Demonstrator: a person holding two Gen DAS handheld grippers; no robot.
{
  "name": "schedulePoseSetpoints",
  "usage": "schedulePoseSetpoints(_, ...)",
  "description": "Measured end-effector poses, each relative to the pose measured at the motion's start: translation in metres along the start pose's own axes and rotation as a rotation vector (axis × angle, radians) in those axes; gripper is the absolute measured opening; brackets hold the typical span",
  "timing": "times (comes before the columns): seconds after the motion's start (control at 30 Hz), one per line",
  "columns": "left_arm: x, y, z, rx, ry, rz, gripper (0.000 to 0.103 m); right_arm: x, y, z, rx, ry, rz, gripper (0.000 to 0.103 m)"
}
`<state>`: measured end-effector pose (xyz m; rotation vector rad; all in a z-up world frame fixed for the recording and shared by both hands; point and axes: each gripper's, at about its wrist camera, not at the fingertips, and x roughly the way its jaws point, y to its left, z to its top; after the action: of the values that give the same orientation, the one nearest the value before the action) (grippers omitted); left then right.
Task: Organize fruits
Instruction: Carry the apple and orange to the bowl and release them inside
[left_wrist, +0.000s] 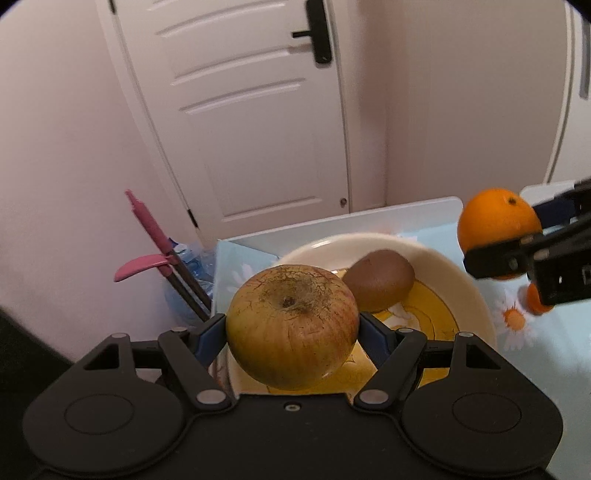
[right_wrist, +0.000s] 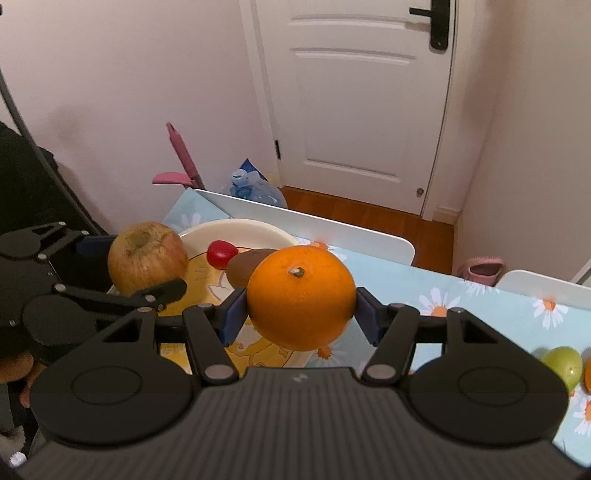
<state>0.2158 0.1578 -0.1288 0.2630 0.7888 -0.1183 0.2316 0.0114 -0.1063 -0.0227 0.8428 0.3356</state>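
Two grippers above plate (left_wrist: 476, 295), left gripper (left_wrist: 291, 332) clamping apple (left_wrist: 291, 325), right gripper (right_wrist: 299, 314) clamping orange (right_wrist: 299, 295), kiwi (left_wrist: 380, 278) on plate

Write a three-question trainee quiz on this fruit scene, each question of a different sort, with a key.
1. True or false: the left gripper holds the apple above the plate.
2. Multiple choice: what does the right gripper hold? A) kiwi B) orange C) cherry tomato
3. Fill in: the two fruits lying on the plate are the kiwi and the cherry ____.

Key:
1. True; both pads press its sides.
2. B, the orange.
3. Tomato, seen only in the right wrist view.
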Motion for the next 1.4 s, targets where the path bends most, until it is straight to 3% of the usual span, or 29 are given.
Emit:
schedulePoseSetpoints(0.33, 0.027, -0.01, -0.006, 0.086, 0.008, -0.015, 0.082, 0.009, -0.005, 0.0, 0.026, 0.008, -0.026, 0.077)
schedulePoseSetpoints(0.37, 0.025, -0.011, -0.006, 0.099, -0.01, -0.004, 0.086, 0.009, -0.006, 0.0, 0.027, 0.007, -0.024, 0.077)
schedulePoseSetpoints(0.4, 0.021, -0.013, -0.005, 0.103, -0.027, 0.007, 0.099, 0.008, -0.007, 0.0, 0.029, 0.007, -0.02, 0.077)
schedulePoseSetpoints(0.43, 0.017, -0.013, -0.005, 0.102, -0.047, 0.011, 0.103, 0.008, -0.008, 0.0, 0.03, 0.006, -0.017, 0.077)
schedulePoseSetpoints(0.63, 0.001, -0.012, -0.006, 0.063, -0.026, 0.002, 0.103, 0.005, -0.01, 0.001, 0.006, 0.008, 0.006, 0.077)
schedulePoseSetpoints(0.87, -0.02, -0.004, -0.01, -0.083, 0.014, -0.004, 0.103, 0.007, -0.005, 0.004, -0.083, 0.022, 0.059, 0.077)
schedulePoseSetpoints(1.1, -0.038, -0.007, -0.021, -0.114, 0.036, 0.048, 0.103, 0.022, 0.006, 0.0, -0.19, 0.047, 0.118, 0.077)
schedulePoseSetpoints(1.4, -0.047, -0.006, -0.043, -0.167, 0.063, 0.06, 0.103, 0.051, 0.025, -0.014, -0.28, 0.08, 0.147, 0.077)
